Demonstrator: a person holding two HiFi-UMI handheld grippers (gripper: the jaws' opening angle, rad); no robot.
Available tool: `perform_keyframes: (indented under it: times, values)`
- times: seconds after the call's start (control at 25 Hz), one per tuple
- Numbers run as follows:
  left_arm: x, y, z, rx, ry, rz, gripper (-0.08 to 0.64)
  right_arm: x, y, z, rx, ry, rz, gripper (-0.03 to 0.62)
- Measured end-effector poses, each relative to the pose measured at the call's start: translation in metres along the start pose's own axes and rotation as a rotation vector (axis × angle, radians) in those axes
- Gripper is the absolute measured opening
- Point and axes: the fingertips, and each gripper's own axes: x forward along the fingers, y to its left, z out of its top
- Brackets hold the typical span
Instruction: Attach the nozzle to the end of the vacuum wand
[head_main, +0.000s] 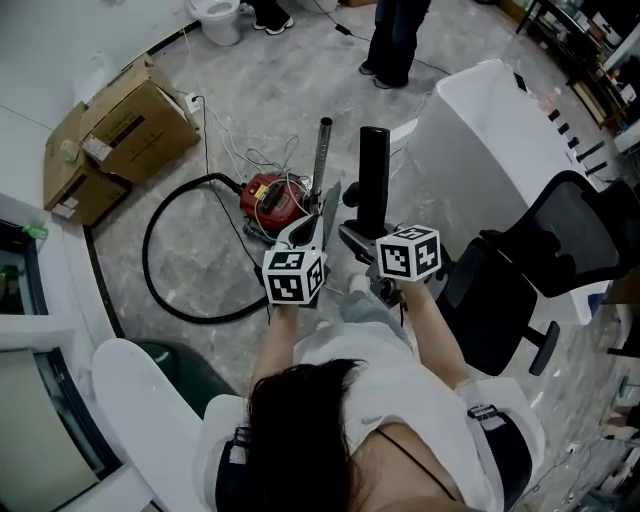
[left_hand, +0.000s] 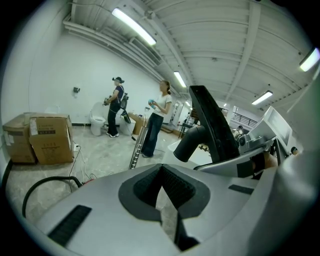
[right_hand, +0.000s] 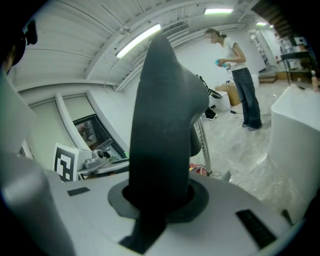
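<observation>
In the head view, my right gripper (head_main: 362, 238) is shut on the black nozzle (head_main: 373, 178), which stands up out of its jaws. The right gripper view is filled by the same nozzle (right_hand: 165, 125) clamped between the pads of my right gripper (right_hand: 162, 200). To its left, my left gripper (head_main: 312, 222) has its jaws shut with nothing between them. The metal vacuum wand (head_main: 324, 152) stands just beyond it, rising from the red vacuum (head_main: 275, 198). From my left gripper (left_hand: 162, 192), the wand (left_hand: 137, 147) stands apart on the floor and the nozzle (left_hand: 212, 125) is at the right.
A black hose (head_main: 165, 260) loops over the floor at left. Cardboard boxes (head_main: 120, 130) lie far left, a white cabinet (head_main: 490, 130) and a black office chair (head_main: 540, 270) at right. A person (head_main: 395, 40) stands beyond, another (left_hand: 118, 105) by a toilet (head_main: 215, 18).
</observation>
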Motion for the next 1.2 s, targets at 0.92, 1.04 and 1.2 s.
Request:
perform_keyframes:
  times: [0.92, 1.04, 1.2]
  values:
    - [0.063, 0.007, 0.039, -0.04, -0.033, 0.114, 0.003, 0.011, -0.06, 0.064, 0.042, -0.006, 0.124, 0.069]
    - [0.068, 0.008, 0.039, -0.045, -0.034, 0.138, 0.003, 0.009, -0.067, 0.069, 0.043, -0.004, 0.145, 0.068]
    - [0.078, 0.009, 0.043, -0.044, -0.037, 0.163, 0.003, 0.009, -0.076, 0.08, 0.026, 0.0, 0.167, 0.067]
